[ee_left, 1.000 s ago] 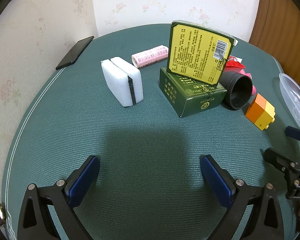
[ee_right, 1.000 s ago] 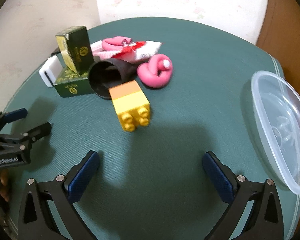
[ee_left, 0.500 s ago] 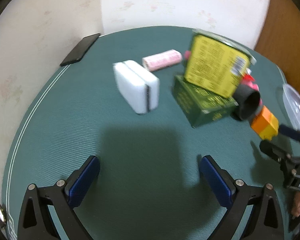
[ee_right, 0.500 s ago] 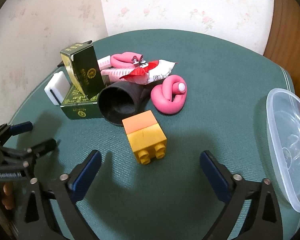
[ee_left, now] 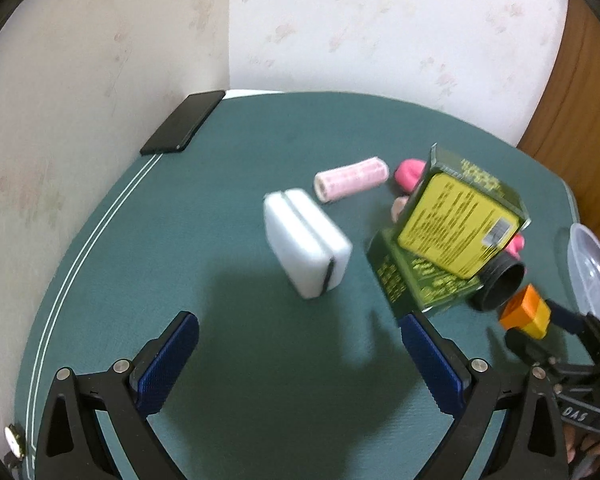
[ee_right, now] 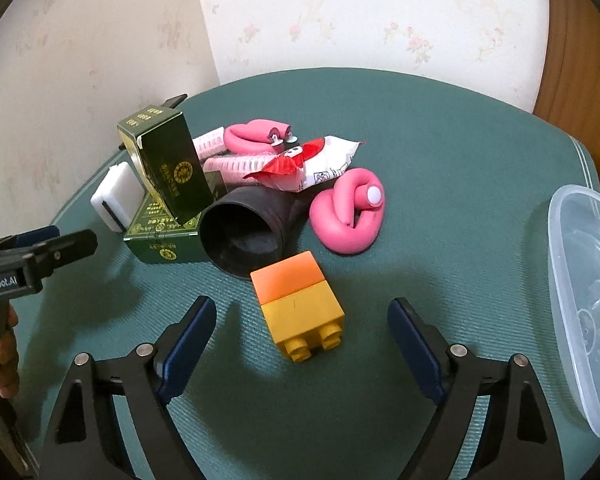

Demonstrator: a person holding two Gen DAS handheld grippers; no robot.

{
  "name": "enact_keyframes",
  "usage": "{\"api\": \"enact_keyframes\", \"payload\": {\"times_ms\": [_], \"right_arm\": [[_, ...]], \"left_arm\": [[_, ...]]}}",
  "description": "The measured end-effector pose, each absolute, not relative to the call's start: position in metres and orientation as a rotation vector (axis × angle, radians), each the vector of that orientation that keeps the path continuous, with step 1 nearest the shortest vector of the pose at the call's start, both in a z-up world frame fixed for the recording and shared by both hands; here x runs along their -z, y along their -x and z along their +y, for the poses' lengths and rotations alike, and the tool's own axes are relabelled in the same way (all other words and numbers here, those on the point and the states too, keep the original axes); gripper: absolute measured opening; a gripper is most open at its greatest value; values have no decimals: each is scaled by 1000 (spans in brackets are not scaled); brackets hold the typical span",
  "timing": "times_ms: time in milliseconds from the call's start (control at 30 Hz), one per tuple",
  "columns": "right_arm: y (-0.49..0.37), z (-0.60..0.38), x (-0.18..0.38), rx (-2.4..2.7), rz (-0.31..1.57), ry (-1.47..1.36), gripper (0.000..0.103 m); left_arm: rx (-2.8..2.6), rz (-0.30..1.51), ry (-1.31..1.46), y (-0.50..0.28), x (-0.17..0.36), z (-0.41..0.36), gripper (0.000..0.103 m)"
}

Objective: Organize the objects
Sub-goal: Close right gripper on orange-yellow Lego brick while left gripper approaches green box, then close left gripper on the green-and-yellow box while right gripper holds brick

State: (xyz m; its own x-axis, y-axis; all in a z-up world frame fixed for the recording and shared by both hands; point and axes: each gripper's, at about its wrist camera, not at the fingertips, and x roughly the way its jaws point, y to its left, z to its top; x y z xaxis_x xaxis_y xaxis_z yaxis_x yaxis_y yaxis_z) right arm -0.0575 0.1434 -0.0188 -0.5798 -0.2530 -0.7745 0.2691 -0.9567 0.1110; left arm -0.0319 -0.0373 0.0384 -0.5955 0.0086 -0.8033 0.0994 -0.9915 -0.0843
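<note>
From left: my left gripper (ee_left: 298, 344), fingers spread, over green table (ee_left: 260, 380); stacked dark green cartons (ee_right: 168, 208); orange-and-yellow toy brick (ee_right: 298, 304) between my right gripper's (ee_right: 300, 334) spread fingers; clear plastic container (ee_right: 584, 300).

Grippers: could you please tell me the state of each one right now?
Left gripper: open, holding nothing.
Right gripper: open, holding nothing, facing the block.
</note>
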Motion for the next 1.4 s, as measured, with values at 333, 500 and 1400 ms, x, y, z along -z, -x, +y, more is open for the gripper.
{"api": "enact_keyframes", "payload": {"times_ms": [333,500,1400], "right_arm": [[66,151,20,2522,-60,-1259,52],[65,154,21,2518,-76,-1256,40],[55,160,21,2497,-113,-1239,37]], "left_arm": [[2864,132,-1342,38,-61,1,103],[2916,108,-1346,44,-64,17,103],[3047,36,-1198,73,-60,38,76]]}}
